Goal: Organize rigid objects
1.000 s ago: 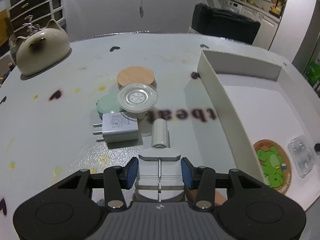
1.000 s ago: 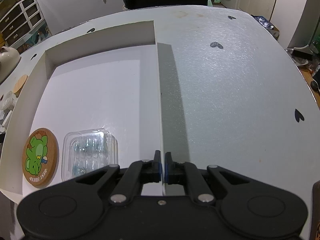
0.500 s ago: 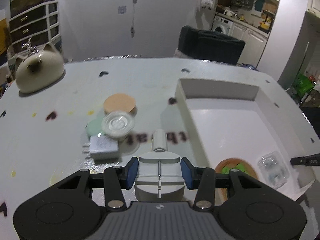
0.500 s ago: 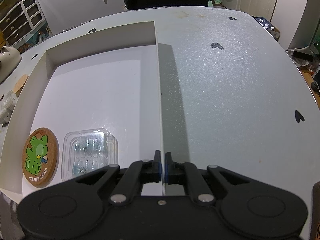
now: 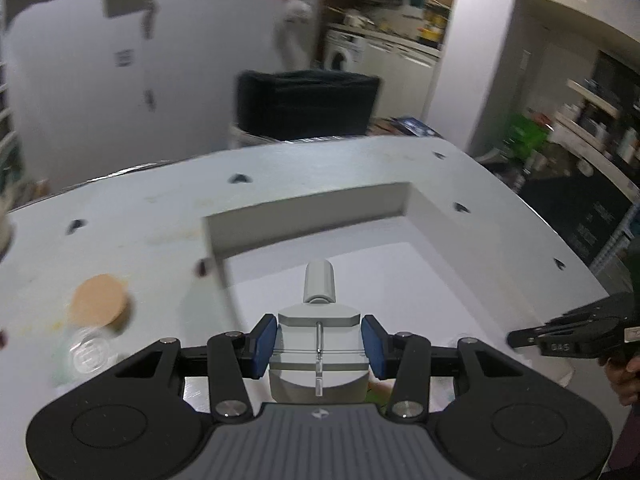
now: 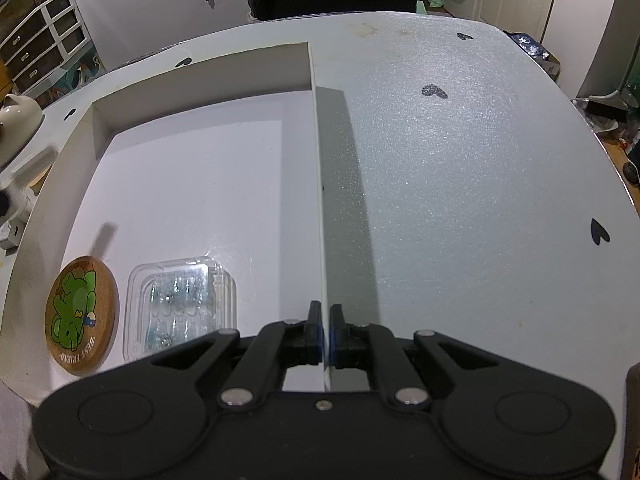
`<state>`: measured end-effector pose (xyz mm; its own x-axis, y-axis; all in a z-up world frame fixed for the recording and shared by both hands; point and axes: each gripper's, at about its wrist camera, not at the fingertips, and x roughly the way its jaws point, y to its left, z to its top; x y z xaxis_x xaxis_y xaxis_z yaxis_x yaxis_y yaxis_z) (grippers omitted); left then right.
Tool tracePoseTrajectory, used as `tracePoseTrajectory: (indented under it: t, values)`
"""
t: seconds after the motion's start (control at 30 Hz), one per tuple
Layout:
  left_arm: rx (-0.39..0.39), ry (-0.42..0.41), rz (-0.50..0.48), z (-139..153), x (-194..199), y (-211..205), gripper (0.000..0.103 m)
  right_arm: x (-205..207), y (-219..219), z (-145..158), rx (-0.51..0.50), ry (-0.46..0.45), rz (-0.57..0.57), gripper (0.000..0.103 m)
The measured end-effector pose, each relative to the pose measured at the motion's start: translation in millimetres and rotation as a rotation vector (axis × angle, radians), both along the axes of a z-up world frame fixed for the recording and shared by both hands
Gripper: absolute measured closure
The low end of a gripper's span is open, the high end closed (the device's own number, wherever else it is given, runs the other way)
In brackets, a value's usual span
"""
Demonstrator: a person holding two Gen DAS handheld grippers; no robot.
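Observation:
My left gripper point(image 5: 319, 346) is shut on a pale grey gadget with a stubby handle point(image 5: 318, 316), its blue pads pressing both sides. It hangs over the near part of the white box point(image 5: 308, 216). In the right wrist view my right gripper point(image 6: 325, 332) is shut on the thin right wall of the same box point(image 6: 316, 200). On the box floor lie a cork coaster with a green figure point(image 6: 80, 316) and a clear plastic case point(image 6: 180, 304). The right gripper point(image 5: 520, 338) also shows at the right edge of the left wrist view.
Left of the box on the table are a cork lid point(image 5: 100, 300) and a clear round lid point(image 5: 90, 354), both blurred. A cat-shaped ceramic pot point(image 6: 16, 116) and a white charger point(image 6: 12, 232) sit at the table's left. A dark chair point(image 5: 308, 104) stands behind the table.
My left gripper has lifted the grey gadget off the table and carried it right, from beside the lids to over the box. The right gripper has kept still on the box wall.

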<state>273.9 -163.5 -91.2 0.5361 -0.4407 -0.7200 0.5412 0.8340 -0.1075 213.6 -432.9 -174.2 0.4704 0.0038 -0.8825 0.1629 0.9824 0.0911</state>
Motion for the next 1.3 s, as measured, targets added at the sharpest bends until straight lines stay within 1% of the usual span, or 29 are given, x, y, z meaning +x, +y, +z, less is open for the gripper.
tracePoseTrajectory:
  t: [0.1, 0.33, 0.53, 0.67, 0.77, 0.83, 0.93, 1.07, 1.1, 1.13, 1.17, 1.2, 1.23, 1.3]
  values:
    - [0.015, 0.028, -0.067, -8, 8, -21, 0.056, 1, 0, 0, 0.002, 0.0, -0.001, 0.098]
    - [0.097, 0.077, -0.272, -29, 21, -76, 0.056, 0, -1, -1, 0.004, -0.001, -0.01, 0.098]
    - [0.159, 0.07, -0.476, -40, 26, -119, 0.056, -1, -4, -3, 0.015, -0.009, -0.01, 0.098]
    - [0.187, 0.068, -0.582, -47, 31, -142, 0.056, -1, -5, -3, 0.02, -0.012, -0.012, 0.098]
    - [0.236, 0.072, -0.648, -54, 34, -155, 0.056, -2, -4, -3, 0.018, -0.014, -0.011, 0.098]
    - [0.269, 0.07, -0.666, -60, 38, -159, 0.056, -2, -4, -3, 0.018, -0.014, -0.01, 0.098]
    - [0.305, 0.071, -0.661, -65, 44, -161, 0.056, -2, -4, -3, 0.018, -0.014, -0.01, 0.098]
    - [0.299, 0.088, -0.647, -69, 48, -159, 0.054, -2, -4, -3, 0.018, -0.014, -0.01, 0.098]
    - [0.295, 0.096, -0.635, -69, 48, -158, 0.047, -2, -4, -3, 0.017, -0.014, -0.01, 0.098]
    - [0.291, 0.104, -0.62, -69, 49, -156, 0.038, -2, -4, -3, 0.017, -0.013, -0.01, 0.098]
    - [0.286, 0.109, -0.606, -69, 50, -155, 0.034, -2, -4, -3, 0.017, -0.013, -0.01, 0.098]
    - [0.278, 0.116, -0.591, -69, 51, -153, 0.027, -2, -4, -3, 0.017, -0.013, -0.01, 0.098]
    - [0.266, 0.126, -0.576, -68, 52, -150, 0.022, -2, -4, -3, 0.016, -0.013, -0.01, 0.098]
    - [0.246, 0.148, -0.554, -67, 53, -145, 0.021, -2, -5, -3, 0.016, -0.013, -0.01, 0.098]
